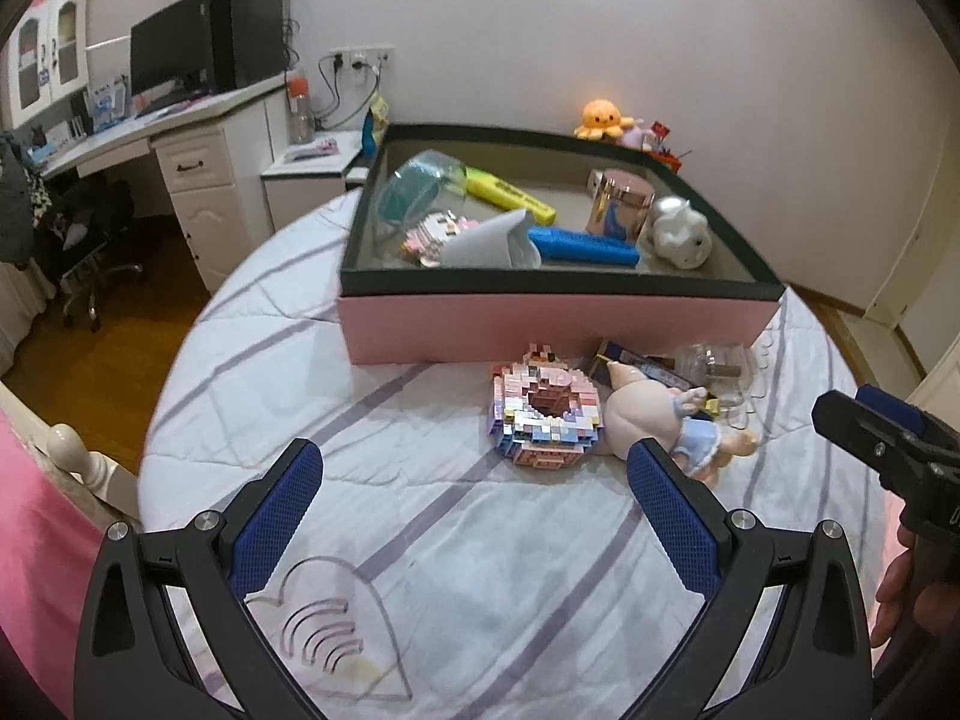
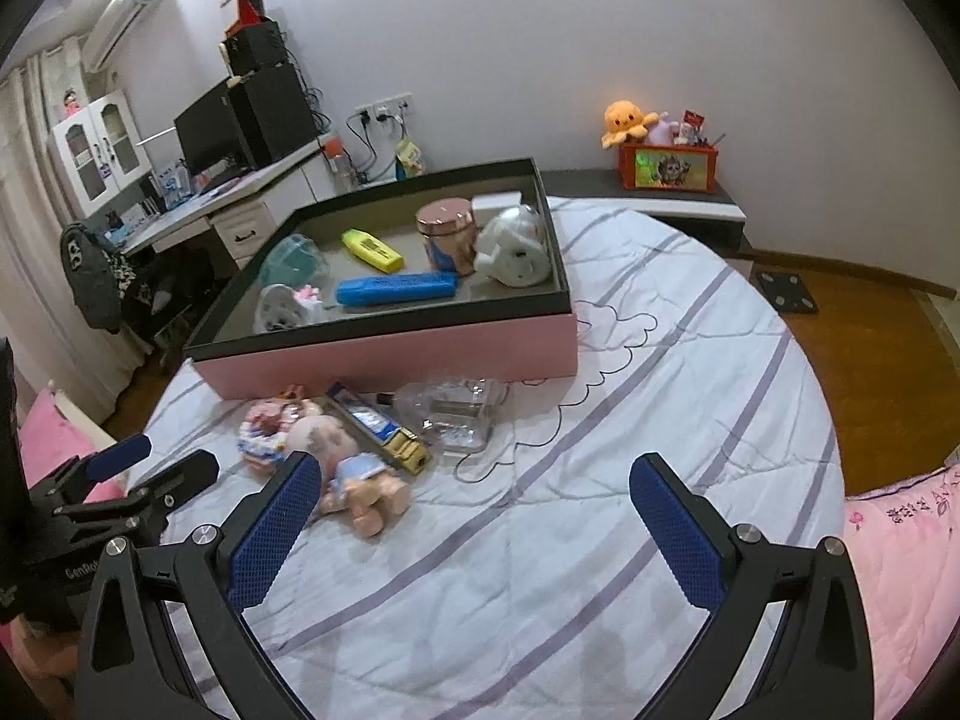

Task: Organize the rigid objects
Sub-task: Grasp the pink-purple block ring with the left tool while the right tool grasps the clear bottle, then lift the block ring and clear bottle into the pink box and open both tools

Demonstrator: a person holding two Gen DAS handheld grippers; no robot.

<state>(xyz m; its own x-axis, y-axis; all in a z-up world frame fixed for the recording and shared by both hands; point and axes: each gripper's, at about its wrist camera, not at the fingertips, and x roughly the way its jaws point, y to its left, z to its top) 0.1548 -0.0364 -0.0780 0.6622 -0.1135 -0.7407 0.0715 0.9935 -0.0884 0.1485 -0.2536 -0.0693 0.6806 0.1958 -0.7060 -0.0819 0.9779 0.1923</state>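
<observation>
A pink box with a dark rim [image 1: 540, 333] [image 2: 384, 354] stands on the bed and holds a yellow highlighter [image 1: 510, 195], a blue case [image 1: 585, 245], a copper jar [image 1: 618, 204] and a white figurine [image 1: 681, 231]. In front of it lie a pastel brick model [image 1: 543, 414] [image 2: 264, 426], a baby doll [image 1: 666, 420] [image 2: 354, 474], a blue-and-gold tube [image 2: 381, 426] and a clear plastic case [image 2: 456, 414]. My left gripper [image 1: 474, 474] is open and empty just short of the brick model. My right gripper [image 2: 474, 492] is open and empty, right of the doll.
The bed has a white quilt with purple stripes [image 2: 600, 510]. A desk with a monitor [image 1: 174, 54] stands at the back left. An orange box with plush toys [image 2: 666, 162] sits on a side table. Pink bedding [image 2: 900, 570] lies at the right.
</observation>
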